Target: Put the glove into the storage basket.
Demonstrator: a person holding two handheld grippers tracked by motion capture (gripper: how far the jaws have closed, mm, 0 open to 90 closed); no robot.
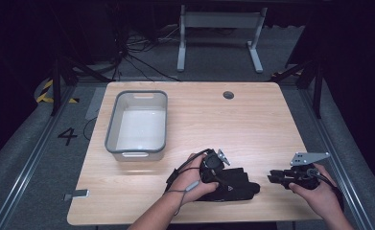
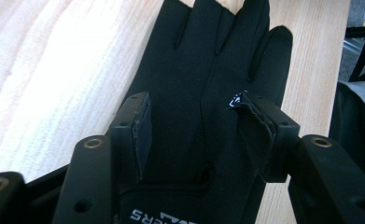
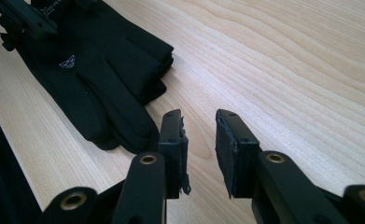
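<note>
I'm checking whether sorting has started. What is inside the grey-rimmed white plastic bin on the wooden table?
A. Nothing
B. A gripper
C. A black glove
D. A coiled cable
A: the high view shows the grey-rimmed white plastic bin with a bare floor, while the black fabric glove lies on the wooden table.

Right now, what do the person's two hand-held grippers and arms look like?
Both are black. The left hand-held gripper and right hand-held gripper each carry a grey three-cornered plate on top and trail a dark cable. In the gripper views, each has two black jaws with brass-coloured rivets and worn, frayed dark pads. The forearms are bare, with no sleeves visible.
</note>
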